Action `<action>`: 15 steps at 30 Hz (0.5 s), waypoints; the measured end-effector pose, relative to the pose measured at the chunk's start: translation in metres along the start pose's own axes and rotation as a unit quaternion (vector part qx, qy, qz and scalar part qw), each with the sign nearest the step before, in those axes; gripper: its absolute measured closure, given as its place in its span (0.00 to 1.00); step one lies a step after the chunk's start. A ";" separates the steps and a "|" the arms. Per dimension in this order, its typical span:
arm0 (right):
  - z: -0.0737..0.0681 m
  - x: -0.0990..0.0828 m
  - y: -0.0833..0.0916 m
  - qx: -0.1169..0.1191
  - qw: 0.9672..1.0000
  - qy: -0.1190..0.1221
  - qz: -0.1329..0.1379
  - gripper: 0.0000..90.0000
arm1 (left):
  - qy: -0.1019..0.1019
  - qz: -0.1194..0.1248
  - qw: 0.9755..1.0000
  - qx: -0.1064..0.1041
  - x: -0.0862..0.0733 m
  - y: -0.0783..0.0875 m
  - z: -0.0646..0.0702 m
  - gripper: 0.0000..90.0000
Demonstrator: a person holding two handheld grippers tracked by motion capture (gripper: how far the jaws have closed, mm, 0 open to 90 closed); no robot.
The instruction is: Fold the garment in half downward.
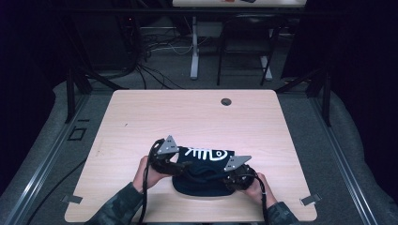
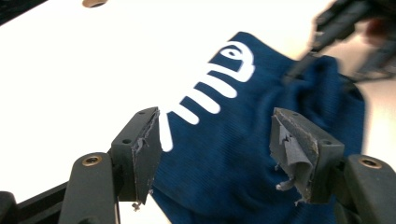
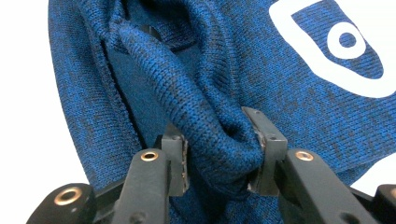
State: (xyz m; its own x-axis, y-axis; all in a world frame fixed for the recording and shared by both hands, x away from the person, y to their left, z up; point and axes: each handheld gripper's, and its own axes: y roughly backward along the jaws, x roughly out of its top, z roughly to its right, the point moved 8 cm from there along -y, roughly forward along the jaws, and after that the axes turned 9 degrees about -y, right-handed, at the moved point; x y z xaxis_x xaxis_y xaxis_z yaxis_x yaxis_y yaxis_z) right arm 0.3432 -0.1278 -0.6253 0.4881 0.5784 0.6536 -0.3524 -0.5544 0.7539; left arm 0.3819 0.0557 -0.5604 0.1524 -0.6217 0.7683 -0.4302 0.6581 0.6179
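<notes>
A dark blue knitted cloth point(image 1: 204, 176) with a white fish-skeleton print point(image 1: 204, 153) lies near the table's front edge. My left gripper point(image 1: 180, 165) hovers over the cloth's left part, and in the left gripper view it point(image 2: 215, 149) stands open with the blue cloth point(image 2: 243, 140) below the gap. My right gripper point(image 1: 220, 177) is at the cloth's right side. In the right gripper view it point(image 3: 219, 161) is shut on a bunched fold of the cloth point(image 3: 210, 126), lifting a ridge of fabric. The white fish eye point(image 3: 348, 39) shows at upper right.
The light wooden table point(image 1: 141, 122) has a round cable hole point(image 1: 226, 101) at its far edge. A person's hands point(image 1: 145, 173) and camouflage sleeves come in from the bottom. Black frame posts, cables and a desk leg stand beyond the table.
</notes>
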 end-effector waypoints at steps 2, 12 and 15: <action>-0.001 0.000 0.000 0.003 1.000 -0.003 0.003 0.69 | 0.001 -0.015 1.000 0.000 -0.003 -0.012 0.000 0.37; -0.006 0.011 0.022 0.045 0.998 -0.031 0.015 0.44 | -0.003 -0.041 0.999 -0.017 -0.026 -0.026 0.017 0.35; -0.008 0.020 0.036 0.069 0.996 -0.042 0.041 0.43 | 0.000 -0.032 0.999 -0.009 -0.024 -0.022 0.014 0.35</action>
State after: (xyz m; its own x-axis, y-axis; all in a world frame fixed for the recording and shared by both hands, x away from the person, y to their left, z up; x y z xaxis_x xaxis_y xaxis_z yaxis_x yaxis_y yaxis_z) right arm 0.3338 -0.1314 -0.5843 0.5288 0.4793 0.7005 -0.2837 -0.6780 0.6781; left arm 0.3752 0.0509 -0.5948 0.1799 -0.6624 0.7272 -0.4035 0.6246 0.6687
